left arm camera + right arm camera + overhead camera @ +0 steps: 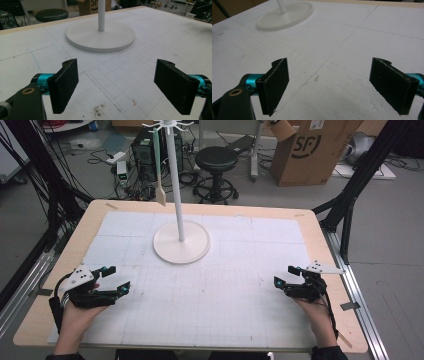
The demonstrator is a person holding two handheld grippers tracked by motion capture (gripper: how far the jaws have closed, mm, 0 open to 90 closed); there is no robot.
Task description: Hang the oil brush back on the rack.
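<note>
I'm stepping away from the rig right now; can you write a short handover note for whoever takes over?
Left gripper: open, nothing between the jaws, low over the gridded mat at its left side.
Right gripper: open, empty, low at the mat's right side.
White hook stand: upright at mid table; a spatula hangs from a hook on it.
Done: spatula hung, by the look of it.
Left: probably nothing.

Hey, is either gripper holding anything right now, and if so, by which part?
Nothing is held. The left gripper and the right gripper both rest low over the white mat with jaws wide open and empty. The spatula hangs on the stand, untouched.
</note>
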